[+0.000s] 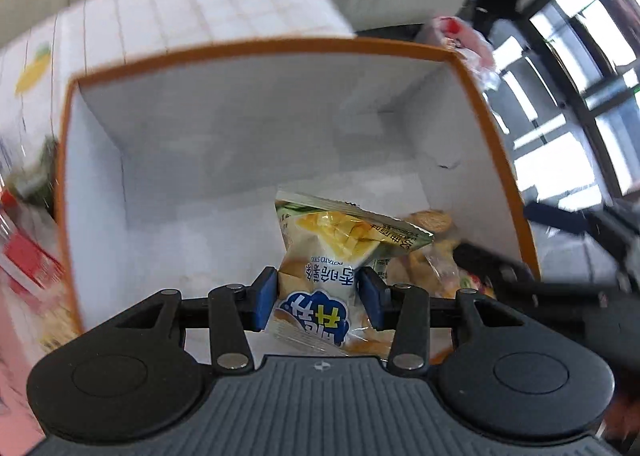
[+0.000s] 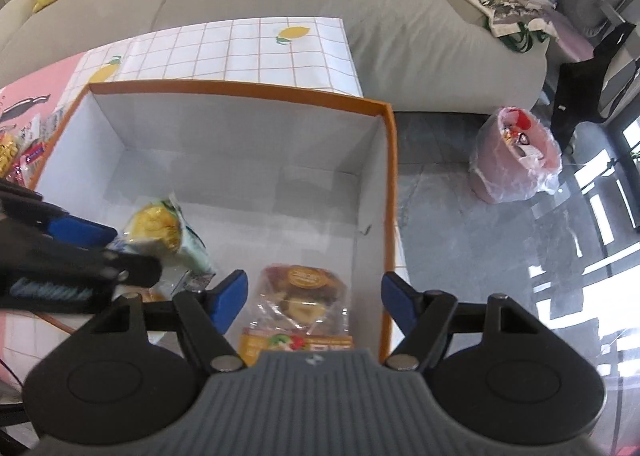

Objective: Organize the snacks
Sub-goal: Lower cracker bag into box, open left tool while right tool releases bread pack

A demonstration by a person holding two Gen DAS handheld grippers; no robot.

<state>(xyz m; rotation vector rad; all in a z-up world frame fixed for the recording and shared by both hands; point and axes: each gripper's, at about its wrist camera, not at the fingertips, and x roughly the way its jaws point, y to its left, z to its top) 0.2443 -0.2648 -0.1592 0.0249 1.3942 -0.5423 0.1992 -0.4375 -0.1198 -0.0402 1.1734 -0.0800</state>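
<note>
- At the far left, in the right wrist view, we see loose snack packs (image 2: 16, 154) lying on the table outside the box, close against its left wall.
- Our left gripper (image 1: 316, 290) is clamped on a potato stick bag (image 1: 320, 256), its blue pads pressing into the bag's sides. We hold the bag tilted down inside the box, above its white floor.
- The box (image 2: 240, 90) is white inside with an orange rim, and it sits on a tablecloth (image 2: 248, 48) with a grid and lemon print.
- Near the box's right wall a clear pastry pack (image 2: 300, 308) lies on the floor of the box.
- Our right gripper (image 2: 312, 300) hangs over that pack with its pads spread apart, touching nothing.
- To the right of the table, a pink bin (image 2: 516, 154) lined with a plastic bag stands on the grey floor.
- A beige sofa (image 2: 380, 16) runs behind the table.
</note>
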